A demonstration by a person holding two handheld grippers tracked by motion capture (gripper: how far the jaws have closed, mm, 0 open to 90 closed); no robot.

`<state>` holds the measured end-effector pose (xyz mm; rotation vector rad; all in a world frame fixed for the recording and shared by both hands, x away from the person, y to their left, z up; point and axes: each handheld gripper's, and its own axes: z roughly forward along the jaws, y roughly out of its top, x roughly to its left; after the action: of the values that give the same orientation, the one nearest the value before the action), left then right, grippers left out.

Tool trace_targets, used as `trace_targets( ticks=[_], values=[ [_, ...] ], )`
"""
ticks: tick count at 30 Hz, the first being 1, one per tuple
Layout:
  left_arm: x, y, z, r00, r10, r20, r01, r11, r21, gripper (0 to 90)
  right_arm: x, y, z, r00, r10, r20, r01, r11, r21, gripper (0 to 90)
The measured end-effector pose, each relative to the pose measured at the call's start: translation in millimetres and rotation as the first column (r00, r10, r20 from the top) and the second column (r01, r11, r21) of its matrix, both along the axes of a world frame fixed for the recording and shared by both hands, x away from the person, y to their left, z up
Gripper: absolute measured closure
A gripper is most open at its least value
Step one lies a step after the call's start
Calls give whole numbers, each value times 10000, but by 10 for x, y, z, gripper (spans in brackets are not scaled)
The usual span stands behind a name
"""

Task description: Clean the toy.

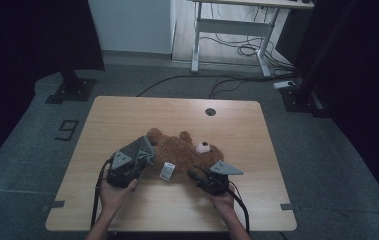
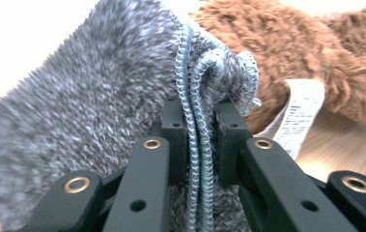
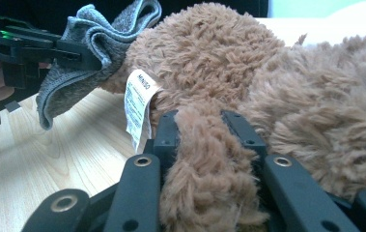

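A brown teddy bear point(image 1: 182, 150) lies on the wooden table point(image 1: 127, 115), with a white label point(image 1: 166, 171) at its near side. My left gripper point(image 1: 148, 158) is at the bear's left end, shut on a folded grey towel point(image 1: 139, 146). Its jaws pinch the towel's stitched edge point(image 2: 197, 125) in the left gripper view, with the bear point(image 2: 287, 48) and label point(image 2: 301, 116) just behind. My right gripper point(image 1: 193, 175) is at the bear's near right side. It point(image 3: 202, 123) is shut on a furry brown limb point(image 3: 204, 159) of the bear. The right gripper view also shows the towel point(image 3: 89, 43) against the bear's end.
A round cable hole point(image 1: 210, 111) sits near the table's far edge. Beyond the table, a white desk frame point(image 1: 227, 25) stands over loose cables point(image 1: 247, 50), and dark stand bases point(image 1: 70, 90) rest on the floor at either side. Bare wood lies along the table's near edge.
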<state>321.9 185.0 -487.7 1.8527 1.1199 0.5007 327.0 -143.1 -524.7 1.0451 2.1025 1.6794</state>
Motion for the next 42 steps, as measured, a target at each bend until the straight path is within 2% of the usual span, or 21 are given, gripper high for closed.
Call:
trace_targets(
  ticks=[3, 6, 7, 8, 9, 10, 13, 14, 17, 19, 21, 23, 25, 29, 31, 33, 38, 42],
  values=[
    [-21, 38, 31, 9999, 119, 122, -119, 9999, -24, 778, 3, -1, -1, 10000, -4, -23, 4, 10000, 30, 699],
    [-88, -42, 138, 9990, -205, 393, 217, 9993, -301, 779, 4, -4, 0, 10000, -34, -30, 34, 10000, 42, 697],
    [-88, -42, 138, 9990, -205, 393, 217, 9993, -301, 778, 4, -4, 0, 10000, -34, -30, 34, 10000, 42, 697],
    [-131, -153, 205, 9967, -550, 595, 566, 9980, -267, 778, 7, -7, 0, 10000, -46, -29, 46, 10000, 45, 697],
    [-131, -153, 205, 9967, -550, 595, 566, 9980, -267, 778, 9, -8, -1, 10000, -46, -27, 46, 10000, 45, 697],
    [-162, -297, 260, 9929, -934, 742, 958, 9950, -295, 778, 10, -9, -2, 10000, -42, -35, 43, 10000, 46, 697],
    [-175, -573, 307, 9847, -1504, 878, 1524, 9882, -159, 777, 13, -11, -7, 10000, -37, -59, 37, 10000, 50, 696],
    [-175, -573, 307, 9847, -1504, 878, 1524, 9882, -159, 778, 13, -11, -7, 10000, -37, -59, 37, 10000, 50, 696],
    [-140, -1010, 272, 9726, -2144, 901, 2119, 9766, 367, 778, 15, -16, -15, 9999, -27, -125, 29, 9999, 107, 695],
    [-93, -1183, 212, 9698, -2328, 725, 2281, 9713, 674, 778, 12, -17, -18, 9999, -9, -134, 10, 9999, 111, 695],
    [-36, -1270, 129, 9729, -2274, 425, 2234, 9713, 815, 778, 7, -22, -22, 9999, 13, -139, -11, 9999, 130, 697],
    [5, -1275, 52, 9753, -2201, 211, 2176, 9724, 837, 778, 4, -31, -23, 9999, 16, -168, -13, 9999, 172, 699],
    [23, -1222, -22, 9771, -2126, 69, 2117, 9752, 650, 777, 5, -41, -24, 9998, 40, -188, -36, 9998, 182, 700],
    [-18, -1110, -48, 9811, -1924, 217, 1901, 9785, 801, 779, -3, -41, -31, 9998, 51, -194, -48, 9999, 151, 702],
    [-32, -1079, -43, 9821, -1863, 269, 1836, 9796, 815, 778, -8, -45, -34, 9998, 32, -184, -30, 9999, 115, 703],
    [-62, -972, -5, 9846, -1675, 491, 1632, 9832, 816, 779, -10, -57, -34, 9998, 34, -209, -32, 9999, 102, 705],
    [-58, -814, 52, 9880, -1475, 451, 1449, 9879, 550, 780, -11, -60, -41, 9998, 53, -191, -51, 10000, 76, 708],
    [-64, -637, 141, 9915, -1094, 706, 1070, 9936, 362, 780, -19, -70, -45, 9998, 62, -209, -62, 10000, 12, 709]
  ],
)
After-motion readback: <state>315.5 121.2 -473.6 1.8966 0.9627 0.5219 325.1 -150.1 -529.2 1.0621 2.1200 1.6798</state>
